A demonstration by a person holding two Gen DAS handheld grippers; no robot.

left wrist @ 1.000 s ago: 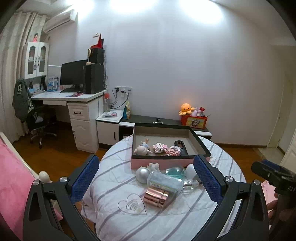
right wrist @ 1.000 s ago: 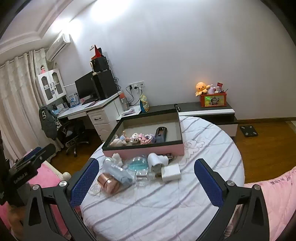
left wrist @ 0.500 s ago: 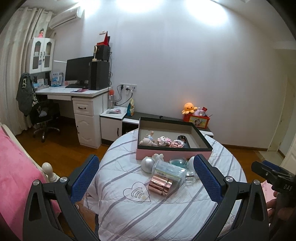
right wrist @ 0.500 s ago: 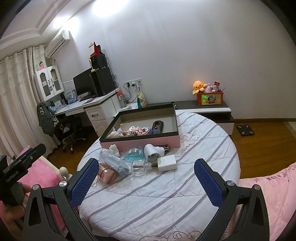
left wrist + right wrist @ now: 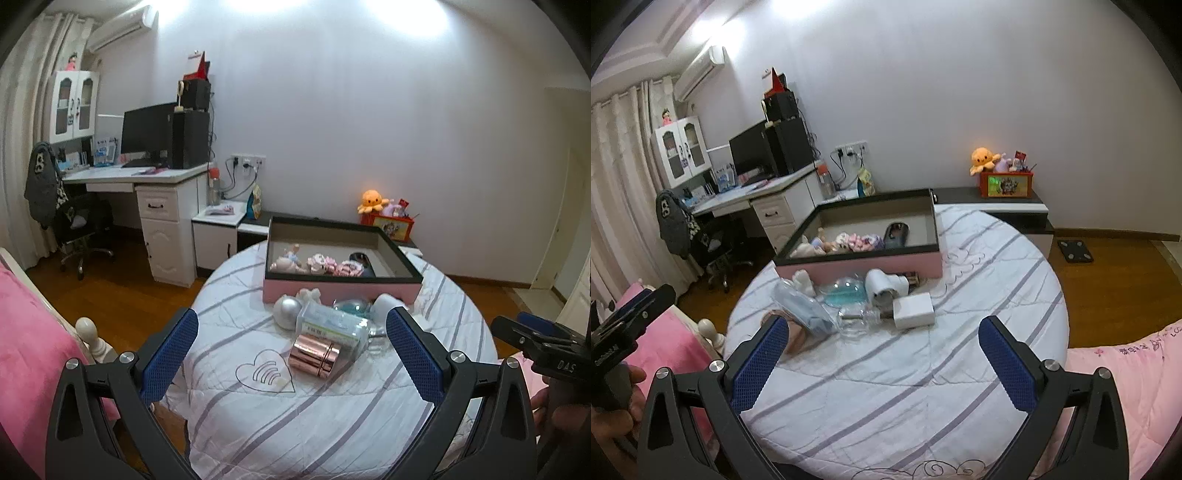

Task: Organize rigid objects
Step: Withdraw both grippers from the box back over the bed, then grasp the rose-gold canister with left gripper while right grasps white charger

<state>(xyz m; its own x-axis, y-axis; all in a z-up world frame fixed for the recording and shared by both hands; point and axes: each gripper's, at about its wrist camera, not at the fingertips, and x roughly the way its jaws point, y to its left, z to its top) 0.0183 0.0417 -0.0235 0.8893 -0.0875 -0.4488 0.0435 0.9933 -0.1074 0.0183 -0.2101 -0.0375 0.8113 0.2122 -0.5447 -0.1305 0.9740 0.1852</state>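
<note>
A pink box with a black rim (image 5: 341,290) (image 5: 860,264) stands on the round striped table (image 5: 332,406) and holds small figurines and a dark case. In front of it lie a rose-gold cylinder (image 5: 314,356), a clear jar (image 5: 332,326), a silver ball (image 5: 288,310), a blue-green dome (image 5: 844,293), a white charger (image 5: 913,310) and a white cylinder (image 5: 882,286). My left gripper (image 5: 291,354) is open and empty, held back from the pile. My right gripper (image 5: 884,358) is open and empty above the table's near part.
A clear heart-shaped piece (image 5: 264,373) lies near the table's front left. A pink bed (image 5: 26,354) is at the left, a desk with monitor (image 5: 147,170) behind, and a low cabinet with an orange plush (image 5: 984,158) by the wall.
Both grippers have pulled back and risen a little from the table, so the pile and box look slightly farther. Nothing on the table has moved. Both stay open.
</note>
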